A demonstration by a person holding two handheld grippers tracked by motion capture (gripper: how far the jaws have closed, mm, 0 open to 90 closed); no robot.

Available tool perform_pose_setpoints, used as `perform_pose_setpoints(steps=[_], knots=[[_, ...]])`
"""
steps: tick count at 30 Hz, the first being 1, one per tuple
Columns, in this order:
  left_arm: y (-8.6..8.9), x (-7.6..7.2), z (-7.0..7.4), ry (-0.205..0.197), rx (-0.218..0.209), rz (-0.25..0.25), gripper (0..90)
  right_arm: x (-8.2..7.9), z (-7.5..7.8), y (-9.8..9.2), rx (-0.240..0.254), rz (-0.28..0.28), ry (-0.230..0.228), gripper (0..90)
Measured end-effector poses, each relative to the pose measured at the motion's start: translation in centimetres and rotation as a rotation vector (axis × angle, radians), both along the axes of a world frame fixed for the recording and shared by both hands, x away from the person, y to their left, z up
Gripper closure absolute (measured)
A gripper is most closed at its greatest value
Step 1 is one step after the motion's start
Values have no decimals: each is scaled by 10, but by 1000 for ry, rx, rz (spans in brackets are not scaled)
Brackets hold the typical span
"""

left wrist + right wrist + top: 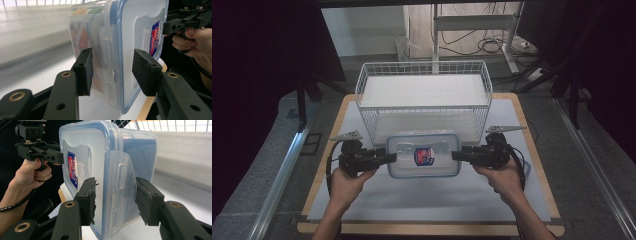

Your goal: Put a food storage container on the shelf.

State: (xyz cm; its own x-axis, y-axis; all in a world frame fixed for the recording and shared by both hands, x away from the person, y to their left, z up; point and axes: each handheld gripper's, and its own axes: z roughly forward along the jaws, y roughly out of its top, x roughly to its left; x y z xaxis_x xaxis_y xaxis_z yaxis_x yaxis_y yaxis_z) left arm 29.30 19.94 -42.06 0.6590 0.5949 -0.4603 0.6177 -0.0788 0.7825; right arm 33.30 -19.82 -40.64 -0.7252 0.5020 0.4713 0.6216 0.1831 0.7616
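Observation:
A clear plastic container (pixel 423 156) with a blue-rimmed snap lid and a red-and-blue label lies level in front of the wire basket. My left gripper (pixel 392 157) holds its left end and my right gripper (pixel 456 156) its right end. In the left gripper view the two pads close on the container (pixel 120 37) across its side clip, one on the lid and one on the base, with coloured contents dimly visible inside. The right gripper view shows the same hold on the container (pixel 100 157) at the other clip. Each view also catches the opposite gripper (pixel 166 27) (pixel 58 157).
A white wire basket (pixel 422 65) with two shelves stands just behind the container. A white mat (pixel 427 200) covers a wooden board, with bare room toward the person. Metal rails run along both sides, and desk legs and cables lie beyond.

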Motion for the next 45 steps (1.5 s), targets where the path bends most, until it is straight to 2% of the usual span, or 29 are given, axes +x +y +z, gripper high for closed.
perform_pose_setpoints(steps=[5, 13, 23, 31, 36, 42, 45], knots=[[2, 5, 11, -12, 1, 6, 524, 6, 10, 2, 9, -1, -13, 525], [5, 16, 36, -35, -3, 17, 525, 18, 33, 5, 28, -6, -48, 524], [8, 32, 59, -50, -3, 25, 525, 34, 54, 9, 42, -18, -57, 522], [10, 54, 76, -54, -12, 27, 524, 53, 72, 11, 51, -40, -63, 520], [9, 73, 87, -48, -19, 25, 523, 65, 82, 10, 58, -57, -66, 520], [8, 88, 97, -47, -16, 32, 520, 79, 89, 10, 72, -71, -60, 520], [9, 101, 105, -41, -18, 35, 520, 90, 96, 11, 81, -81, -58, 519]])
